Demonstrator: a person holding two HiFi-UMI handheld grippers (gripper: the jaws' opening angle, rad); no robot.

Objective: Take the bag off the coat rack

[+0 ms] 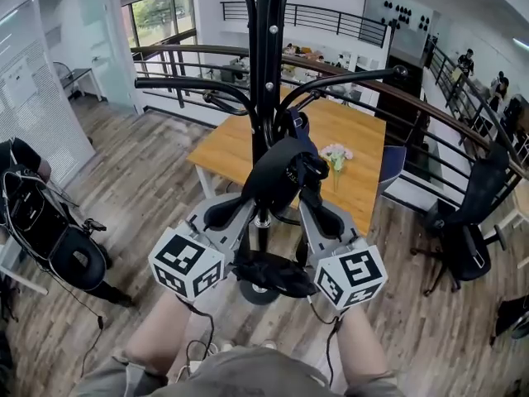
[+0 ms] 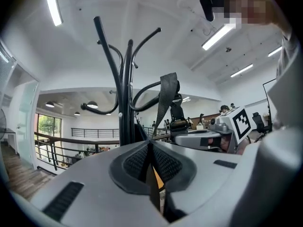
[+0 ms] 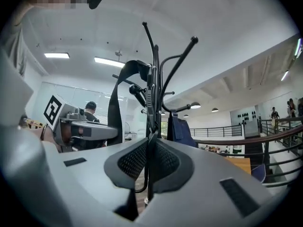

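Observation:
The black coat rack (image 1: 264, 64) stands right in front of me, its curved hooks spreading out at the top. A wide black bag strap (image 1: 281, 176) hangs over a hook (image 2: 166, 91), and the black bag body (image 1: 269, 273) hangs low between my two marker cubes. My left gripper (image 1: 223, 213) points up beside the pole, left of the strap; its pads (image 2: 142, 162) meet with nothing showing between them. My right gripper (image 1: 331, 220) is on the strap's right side. Its jaws (image 3: 149, 160) are shut to a thin dark slit in line with the pole (image 3: 150, 108).
A wooden table (image 1: 347, 180) with a small vase of flowers (image 1: 336, 154) stands behind the rack. A blue garment (image 3: 182, 129) hangs on the rack's far side. Black railings (image 1: 430, 114) run along the right, an office chair (image 1: 463, 238) sits right, and a person (image 1: 33, 205) sits at left.

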